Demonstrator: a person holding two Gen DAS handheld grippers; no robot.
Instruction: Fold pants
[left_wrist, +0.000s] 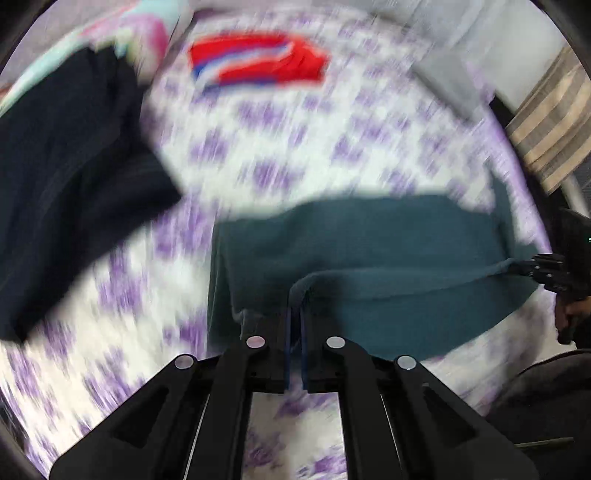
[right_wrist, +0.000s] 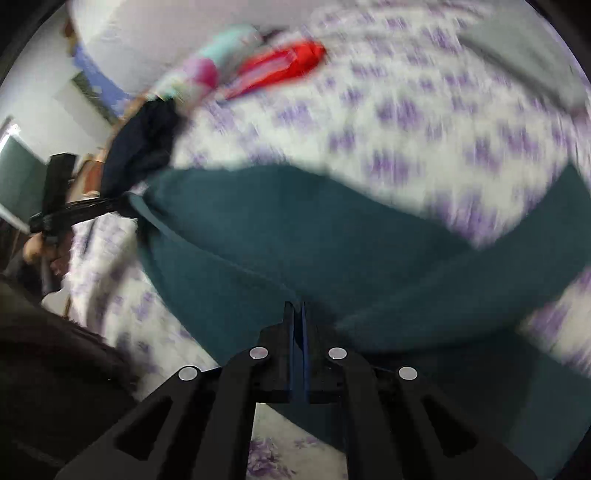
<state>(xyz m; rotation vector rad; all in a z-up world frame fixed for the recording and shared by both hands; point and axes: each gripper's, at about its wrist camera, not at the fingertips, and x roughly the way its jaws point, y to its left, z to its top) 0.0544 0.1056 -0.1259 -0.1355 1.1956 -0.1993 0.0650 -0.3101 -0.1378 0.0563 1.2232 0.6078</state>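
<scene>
The pants (left_wrist: 369, 251) are dark teal, made of soft thick cloth, and they lie spread on the bed (left_wrist: 280, 147), which has a white sheet with purple flowers. In the left wrist view one edge of the cloth is lifted into a fold that rises to the left gripper (left_wrist: 295, 332). Its jaws are pressed together on this edge, with the cloth pinched between the blue pads. In the right wrist view the pants (right_wrist: 332, 240) fill the middle of the picture as a wide band, and one part runs away to the right. The right gripper (right_wrist: 298, 325) is also clamped on the teal cloth, and its jaws are almost together with the cloth between them. Both pictures are blurred, so small details such as seams or pockets cannot be told.

Other things lie around on the bed. A dark navy garment (left_wrist: 62, 177) lies to the left of the pants, apart from them in the left wrist view. A red cloth (left_wrist: 258, 62) with white and blue stripes lies farther away, well apart from the pants. Near it lies a pastel bundle (right_wrist: 207, 66) of pink and light green colours. A striped beige cloth (left_wrist: 550, 122) hangs at the right edge. Between the pants and the red cloth the sheet is bare.
</scene>
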